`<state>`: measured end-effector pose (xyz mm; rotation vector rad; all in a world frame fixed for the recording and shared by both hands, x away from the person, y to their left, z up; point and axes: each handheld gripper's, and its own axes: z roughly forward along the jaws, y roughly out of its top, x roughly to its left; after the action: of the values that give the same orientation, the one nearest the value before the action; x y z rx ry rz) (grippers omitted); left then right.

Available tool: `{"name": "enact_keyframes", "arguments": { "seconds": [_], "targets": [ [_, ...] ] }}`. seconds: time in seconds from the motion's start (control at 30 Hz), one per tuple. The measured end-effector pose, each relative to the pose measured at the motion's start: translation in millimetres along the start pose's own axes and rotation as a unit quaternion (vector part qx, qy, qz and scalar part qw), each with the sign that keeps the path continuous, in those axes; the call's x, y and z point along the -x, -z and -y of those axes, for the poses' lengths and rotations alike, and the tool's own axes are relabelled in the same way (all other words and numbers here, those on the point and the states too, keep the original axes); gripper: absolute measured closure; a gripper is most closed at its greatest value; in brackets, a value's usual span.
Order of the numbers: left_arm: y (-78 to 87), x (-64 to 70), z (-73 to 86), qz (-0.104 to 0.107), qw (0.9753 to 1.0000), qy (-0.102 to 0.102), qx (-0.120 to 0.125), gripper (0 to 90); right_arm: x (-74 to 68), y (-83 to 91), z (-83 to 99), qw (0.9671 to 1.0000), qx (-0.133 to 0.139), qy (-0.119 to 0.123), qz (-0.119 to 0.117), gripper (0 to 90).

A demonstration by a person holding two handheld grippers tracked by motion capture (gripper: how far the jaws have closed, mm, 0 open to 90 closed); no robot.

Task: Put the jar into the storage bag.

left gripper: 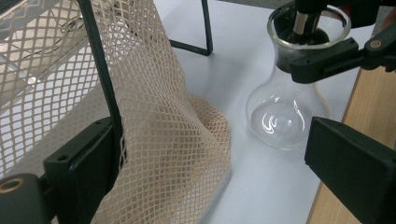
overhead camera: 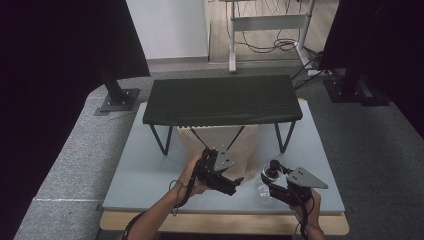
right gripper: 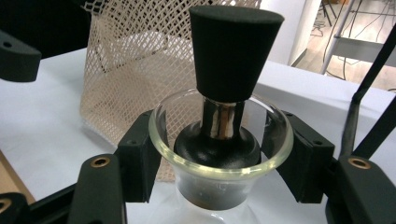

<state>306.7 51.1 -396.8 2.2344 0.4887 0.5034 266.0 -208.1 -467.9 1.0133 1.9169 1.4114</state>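
Note:
A clear glass flask [overhead camera: 262, 189] stands on the pale board near its front right, a black stopper [right gripper: 233, 51] resting in its mouth. My right gripper [right gripper: 219, 158] is shut on the flask's neck [right gripper: 161, 135], one jaw on each side just under the rim. A beige mesh bag [left gripper: 173, 116] hangs under the black stand and slumps onto the board left of the flask [left gripper: 285, 116]. My left gripper [left gripper: 217, 140] is open with its jaws wide apart; the mesh lies against its left jaw, where a thin black rod [left gripper: 100, 70] also runs down.
The black-topped stand [overhead camera: 222, 100] on thin legs spans the middle of the pale board [overhead camera: 145, 170], which lies on a wooden table [overhead camera: 225, 222]. Black tripod bases [overhead camera: 117, 97] flank it on grey carpet. A desk frame with cables [overhead camera: 270, 30] stands behind.

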Motion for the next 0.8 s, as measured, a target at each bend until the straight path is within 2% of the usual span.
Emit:
{"name": "enact_keyframes", "arguments": {
  "seconds": [0.37, 0.8],
  "targets": [
    [-2.0, -0.4, 1.7, 0.001, 1.0000, 0.000, 0.002, 5.4, 0.5, 10.6, -15.7, 0.9994, 0.032, -0.001, 0.010, 37.3],
    [-1.8, -1.6, 2.3, 0.004, 1.0000, -0.007, 0.001, 5.6, -5.3, 19.8, -38.9, 0.9968, 0.078, 0.000, 0.017, 37.4]
  ]
}}
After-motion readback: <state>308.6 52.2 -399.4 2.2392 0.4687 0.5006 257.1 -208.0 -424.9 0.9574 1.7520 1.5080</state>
